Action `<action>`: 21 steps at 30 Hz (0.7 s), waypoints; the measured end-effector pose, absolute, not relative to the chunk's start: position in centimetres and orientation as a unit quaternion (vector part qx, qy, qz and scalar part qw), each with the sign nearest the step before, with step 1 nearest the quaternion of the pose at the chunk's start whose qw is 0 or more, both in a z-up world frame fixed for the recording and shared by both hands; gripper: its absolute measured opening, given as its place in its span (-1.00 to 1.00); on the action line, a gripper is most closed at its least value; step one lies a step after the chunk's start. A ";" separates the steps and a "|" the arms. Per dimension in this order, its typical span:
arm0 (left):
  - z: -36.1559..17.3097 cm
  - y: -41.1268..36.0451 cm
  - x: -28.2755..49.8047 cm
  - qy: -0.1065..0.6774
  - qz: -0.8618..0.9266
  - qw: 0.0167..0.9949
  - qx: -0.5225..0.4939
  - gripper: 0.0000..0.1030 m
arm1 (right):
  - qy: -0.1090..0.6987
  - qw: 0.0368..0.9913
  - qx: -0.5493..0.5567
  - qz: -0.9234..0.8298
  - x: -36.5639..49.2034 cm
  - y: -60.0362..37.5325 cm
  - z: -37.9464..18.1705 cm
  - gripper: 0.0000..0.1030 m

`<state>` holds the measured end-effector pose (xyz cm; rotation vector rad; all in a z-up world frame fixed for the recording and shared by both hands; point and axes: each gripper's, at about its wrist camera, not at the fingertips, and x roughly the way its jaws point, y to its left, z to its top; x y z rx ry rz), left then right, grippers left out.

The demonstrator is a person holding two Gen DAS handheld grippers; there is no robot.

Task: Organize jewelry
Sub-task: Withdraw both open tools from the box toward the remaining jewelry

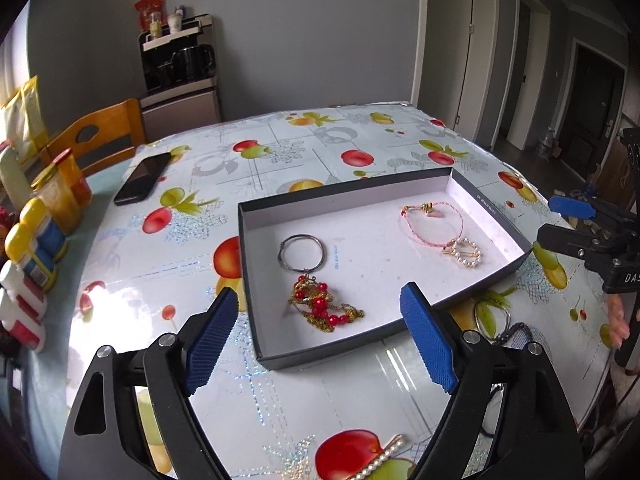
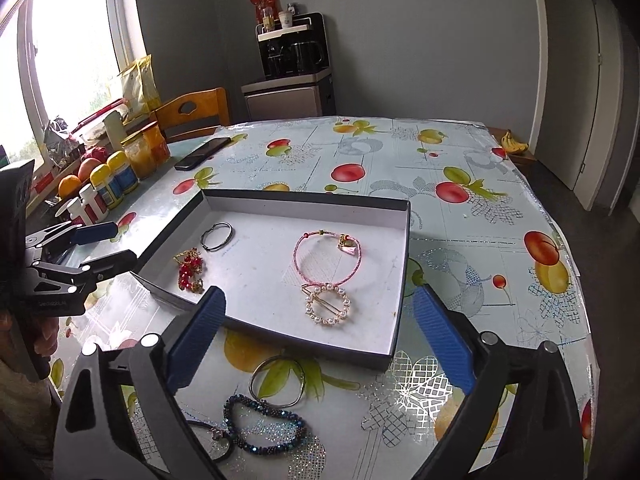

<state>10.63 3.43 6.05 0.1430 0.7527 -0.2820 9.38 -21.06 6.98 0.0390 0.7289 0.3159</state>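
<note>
A shallow dark box with a white floor lies on the table. In it lie a grey bangle, a red bead and gold chain necklace, a pink cord bracelet and a round pearl hair clip. Outside it lie a thin metal bangle, a dark blue beaded bracelet and a long pearl clip. My left gripper is open and empty before the box. My right gripper is open and empty above the loose pieces.
A black phone lies at the table's far left. Jars and bottles line the left edge. A wooden chair and a tea station stand behind. Bananas sit at the far right.
</note>
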 end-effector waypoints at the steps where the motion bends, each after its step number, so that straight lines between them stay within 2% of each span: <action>1: 6.1 3.5 10.2 0.362 -0.133 0.920 0.072 0.69 | 0.351 0.924 0.021 0.154 9.1 -21.2 7.2 0.90; 11: 5.8 5.1 6.2 0.352 -0.120 0.924 0.082 0.79 | 0.333 0.932 0.019 0.144 6.1 -22.5 7.5 0.90; 21: 2.3 5.8 2.6 0.382 -0.129 0.909 0.104 0.79 | 0.352 0.925 -0.013 0.144 3.4 -23.0 5.4 0.90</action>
